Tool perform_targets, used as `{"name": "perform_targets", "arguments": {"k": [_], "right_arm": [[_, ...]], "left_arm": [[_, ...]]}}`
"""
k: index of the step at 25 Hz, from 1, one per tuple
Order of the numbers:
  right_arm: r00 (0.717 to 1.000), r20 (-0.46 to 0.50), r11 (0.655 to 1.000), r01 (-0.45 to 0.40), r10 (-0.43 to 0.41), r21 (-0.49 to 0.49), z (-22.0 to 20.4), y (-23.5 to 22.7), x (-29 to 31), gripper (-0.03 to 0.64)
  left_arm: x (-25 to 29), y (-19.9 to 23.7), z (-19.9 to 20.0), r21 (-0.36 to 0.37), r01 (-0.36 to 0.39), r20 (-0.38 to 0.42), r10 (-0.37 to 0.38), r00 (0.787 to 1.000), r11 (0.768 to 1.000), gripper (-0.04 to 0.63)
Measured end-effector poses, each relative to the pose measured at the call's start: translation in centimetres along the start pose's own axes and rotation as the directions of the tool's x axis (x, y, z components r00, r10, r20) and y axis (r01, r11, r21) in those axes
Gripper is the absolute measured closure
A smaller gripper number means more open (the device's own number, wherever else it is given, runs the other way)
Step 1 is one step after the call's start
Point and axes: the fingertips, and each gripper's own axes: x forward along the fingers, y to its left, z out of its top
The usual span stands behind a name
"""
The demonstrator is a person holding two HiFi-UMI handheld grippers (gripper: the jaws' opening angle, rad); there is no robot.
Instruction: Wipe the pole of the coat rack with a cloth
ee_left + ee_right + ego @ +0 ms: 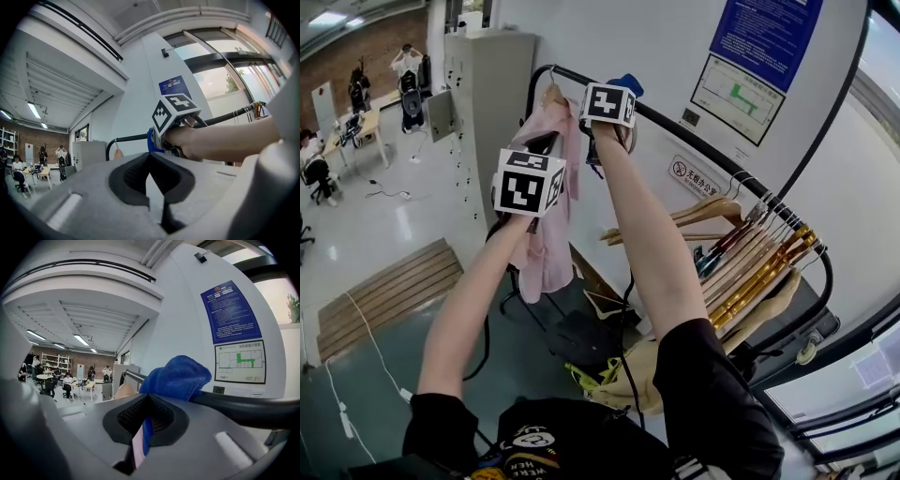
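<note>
Fingers [169, 423] of the right gripper [146, 425] pinch a fluffy blue microfibre cloth [176, 376], draping it over the black metal coat-rack pole [253, 409], seemingly so rubbing covers its top; the left gripper [151, 185] hovers beside, jaws together, empty.

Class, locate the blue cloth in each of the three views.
Head view: blue cloth top centre, on the black rack pole.
Left gripper view: blue cloth centre, on the pole.
Right gripper view: blue cloth centre, pinched by the right gripper.
Shared landmark: the pole.

Pole [243, 409] partly hidden under cloth [177, 375] — poster [231, 311] print unreadably small
</note>
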Motion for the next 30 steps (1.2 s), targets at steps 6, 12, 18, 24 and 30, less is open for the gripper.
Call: {"name": "perform_targets", "arguments": {"k": [6,12,18,24,30], "right_arm": [[1.0,-0.002,0.999,0.03,-0.03,0.024,0.0,1.3,2.1,0.615],[0.998,-0.023,0.993,0.067,-0.065,0.092,-0.4,0.7,2.3,0.615],[0.99,-0.008,0.984,0.144,-0.144,0.105,-1.0,-1.6,-0.8,0.615],[0.977,0.001,0.965,0.21,-0.213,0.156,-2.3,-5.0,-5.0,0.615],[0.965,0.008,0.947,0.254,-0.261,0.196,-3.6,-8.3,-9.2,0.615]], "left_arm": [[0.8,2.3,-0.4,0.01,0.032,-0.01,-0.032,0.999,0.999,0.594],[0.9,3.5,-0.7,0.02,0.088,-0.015,-0.087,0.996,0.996,0.594],[0.3,1.8,-1.0,0.017,0.164,-0.014,-0.164,0.986,0.986,0.594],[-0.5,-1.8,-1.1,0.028,0.245,-0.017,-0.244,0.97,0.969,0.594],[-1.1,-6.0,-0.6,0.03,0.312,-0.008,-0.312,0.95,0.95,0.594]]}}
